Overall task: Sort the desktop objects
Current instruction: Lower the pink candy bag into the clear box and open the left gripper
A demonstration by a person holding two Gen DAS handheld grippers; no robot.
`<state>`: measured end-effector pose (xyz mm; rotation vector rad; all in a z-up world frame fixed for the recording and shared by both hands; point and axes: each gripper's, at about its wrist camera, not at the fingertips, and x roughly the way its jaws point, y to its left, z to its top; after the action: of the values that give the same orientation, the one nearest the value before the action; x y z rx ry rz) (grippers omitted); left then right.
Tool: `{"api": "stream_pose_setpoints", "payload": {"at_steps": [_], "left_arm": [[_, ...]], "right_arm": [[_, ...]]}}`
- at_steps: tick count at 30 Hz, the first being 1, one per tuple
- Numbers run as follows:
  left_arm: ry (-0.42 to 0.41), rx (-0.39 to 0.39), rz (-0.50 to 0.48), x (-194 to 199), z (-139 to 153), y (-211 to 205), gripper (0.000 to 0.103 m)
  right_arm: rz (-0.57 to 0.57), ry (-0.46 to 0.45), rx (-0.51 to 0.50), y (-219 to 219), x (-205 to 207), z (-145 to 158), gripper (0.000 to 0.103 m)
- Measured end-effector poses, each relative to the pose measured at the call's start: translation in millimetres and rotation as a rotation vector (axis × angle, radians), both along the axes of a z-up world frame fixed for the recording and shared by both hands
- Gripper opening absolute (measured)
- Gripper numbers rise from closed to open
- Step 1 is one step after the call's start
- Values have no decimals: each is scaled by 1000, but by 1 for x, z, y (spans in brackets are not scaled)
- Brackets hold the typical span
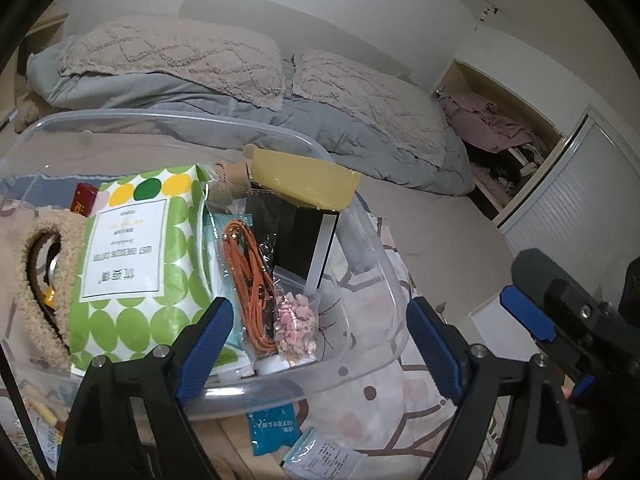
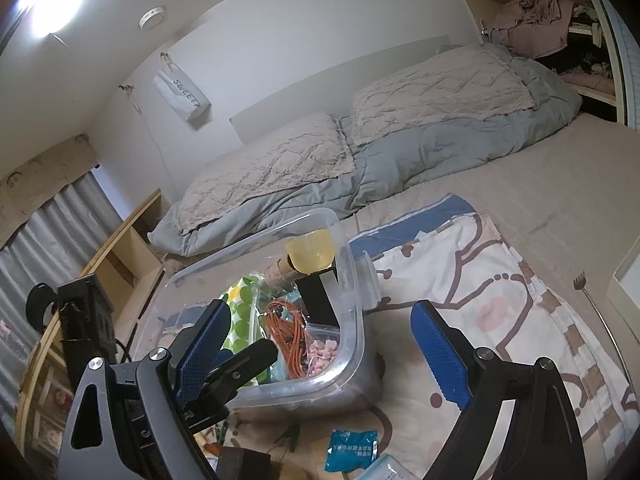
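Clear plastic bin (image 1: 360, 240) sits on a patterned cloth (image 1: 400, 400) spread over the bed.

Bin contents, left to right in the left wrist view:
- fuzzy tan pouch (image 1: 44, 280) at 9 o'clock, against the left wall
- small red box (image 1: 82, 200) behind it, mostly hidden
- green-dotted wipes pack (image 1: 136, 264), label upside down, lying flat
- coil of orange cord (image 1: 250, 280) in a clear sleeve, just beside the pack
- zip bag of pink bits (image 1: 296, 324) touching the cord's right side
- black box with white edge (image 1: 308, 244), standing tilted, at 12 o'clock from the pink bag
- yellow lid-like piece (image 1: 304, 180) at the far wall, leaning on the black box

Outside the bin at 6 o'clock: blue sachet (image 1: 272, 432) and a pale printed packet (image 1: 320, 460) on the cloth.

Left gripper (image 1: 316, 344): jaws spread wide, nothing between the pads, tips over the bin's near rim. Right gripper (image 2: 320, 352): jaws spread, empty, to the right of the left gripper, over the bin's near right corner.

Room: two textured pillows (image 2: 440, 84) on a grey quilt (image 2: 420, 152), white paper bag (image 2: 182, 94) hung on the wall at 11 o'clock, open closet (image 2: 560, 12) with clothes at 1 o'clock.
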<state>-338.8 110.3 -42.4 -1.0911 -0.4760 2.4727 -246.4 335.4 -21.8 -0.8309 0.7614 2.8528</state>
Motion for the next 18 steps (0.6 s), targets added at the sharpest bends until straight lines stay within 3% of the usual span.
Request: {"api": "stream_pose_setpoints", "payload": {"at_steps": [18], "left_arm": [[59, -39, 90, 39, 24, -42, 89]], "right_arm": [[10, 26, 65, -32, 18, 17, 91]]}}
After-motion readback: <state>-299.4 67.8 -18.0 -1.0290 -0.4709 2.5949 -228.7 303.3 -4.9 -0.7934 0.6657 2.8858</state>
